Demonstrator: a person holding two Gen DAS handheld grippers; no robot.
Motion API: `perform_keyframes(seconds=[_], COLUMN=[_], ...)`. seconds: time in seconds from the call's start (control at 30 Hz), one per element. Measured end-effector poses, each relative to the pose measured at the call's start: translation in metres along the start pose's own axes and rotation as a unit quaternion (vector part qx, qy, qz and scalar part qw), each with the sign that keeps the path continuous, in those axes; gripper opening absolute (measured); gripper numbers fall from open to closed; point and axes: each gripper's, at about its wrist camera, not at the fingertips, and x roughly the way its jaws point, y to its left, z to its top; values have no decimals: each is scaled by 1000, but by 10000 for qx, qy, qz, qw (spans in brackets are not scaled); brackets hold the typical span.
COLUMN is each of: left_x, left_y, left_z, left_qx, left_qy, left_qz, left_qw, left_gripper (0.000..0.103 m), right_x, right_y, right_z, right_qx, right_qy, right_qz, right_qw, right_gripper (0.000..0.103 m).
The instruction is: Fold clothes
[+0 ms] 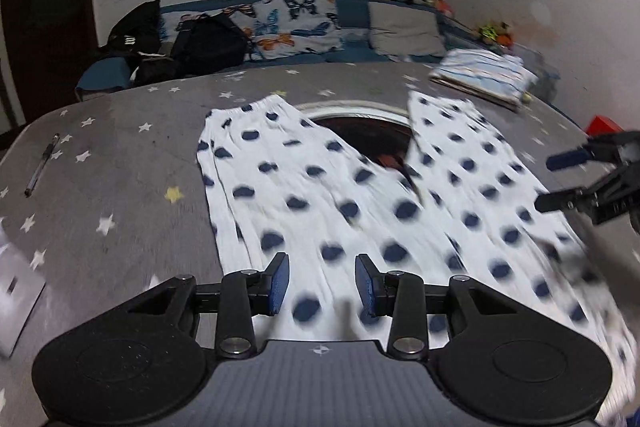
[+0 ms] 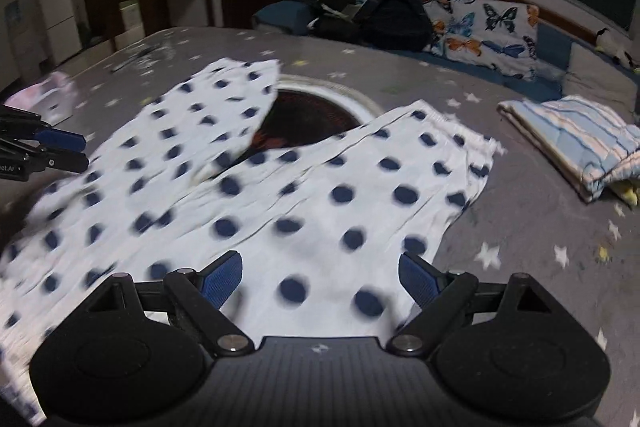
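Left gripper (image 1: pixel 322 285), black frame with blue ribbed pads, sits nearest the lens: jaws partly apart, nothing pinched, pads clear of the cloth under them. Right gripper (image 2: pixel 320 281), same build, stands much wider, also empty.

White trousers with navy polka dots (image 1: pixel 320 195) lie flat on the grey star-print table cover (image 1: pixel 120 147), legs splayed in a V away from the waistband. Waist end is nearest both grippers; the two leg ends lie either side of the dark round opening with a white rim (image 1: pixel 360 123) in the table middle.

My read: still at the laying-out step, no fold made yet.

Next move likely needs one leg brought onto the other, so each gripper must close on cloth at one outer edge, waist and cuff.

Folded pale blue striped cloth (image 2: pixel 580 143) sits beyond the opening, well apart from the trousers, so no obstruction.
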Motion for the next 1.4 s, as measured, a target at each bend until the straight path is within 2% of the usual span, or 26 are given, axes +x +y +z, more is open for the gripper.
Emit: perform_keyframes(seconds=[0.27, 0.43, 0.47, 0.7, 0.87, 1.13, 1.4], left_x=[65, 91, 93, 93, 97, 131, 149], left_y=[14, 29, 32, 53, 59, 72, 98], left_z=[39, 42, 41, 45, 57, 84, 98], left_qx=[-299, -512, -509, -645, -867, -1033, -1108], left_qy=[7, 154, 143, 54, -9, -18, -70], left_qz=[109, 278, 320, 618, 599, 579, 1015], left_qw=[9995, 9982, 9981, 9960, 9944, 9930, 9886], left_gripper=[39, 39, 35, 35, 35, 35, 35], right_x=[48, 64, 64, 59, 57, 90, 120], right_y=[-34, -50, -52, -65, -71, -86, -109], right_z=[21, 20, 19, 17, 31, 56, 68], right_qx=[533, 726, 690, 635, 740, 843, 939], right_qy=[-10, 111, 117, 229, 65, 70, 273], right_qz=[-32, -114, -159, -384, -368, -513, -722], right_qw=[9986, 9972, 9974, 9970, 9966, 9951, 9926], right_gripper=[87, 88, 88, 87, 87, 87, 87])
